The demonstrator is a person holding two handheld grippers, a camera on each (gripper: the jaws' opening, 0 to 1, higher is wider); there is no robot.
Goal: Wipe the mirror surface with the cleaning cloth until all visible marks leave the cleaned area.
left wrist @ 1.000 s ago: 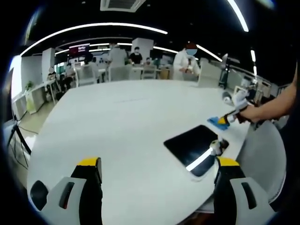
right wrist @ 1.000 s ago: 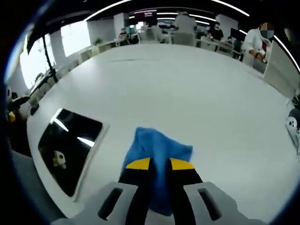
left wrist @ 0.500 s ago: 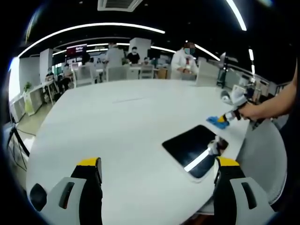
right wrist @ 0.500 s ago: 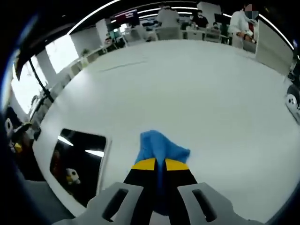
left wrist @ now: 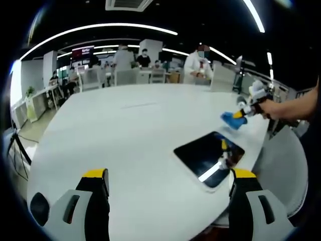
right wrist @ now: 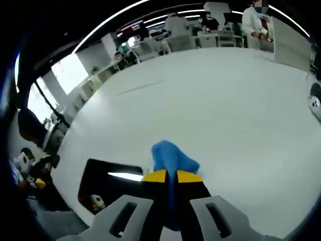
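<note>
Mirror (left wrist: 208, 155) lies flat on white table (left wrist: 125, 135) near its edge. Blue cloth (right wrist: 170, 163) clamped in right gripper (right wrist: 170, 176), beside mirror, not on glass. Left gripper (left wrist: 168, 175) spread wide, empty, well off mirror. Risk: unbraced mirror could slide toward edge when wiped.

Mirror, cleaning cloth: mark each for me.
mirror (left wrist: 203, 153), left gripper view, dark glass centre.
cleaning cloth (right wrist: 169, 157), right gripper view, blue bunch above the tips.
</note>
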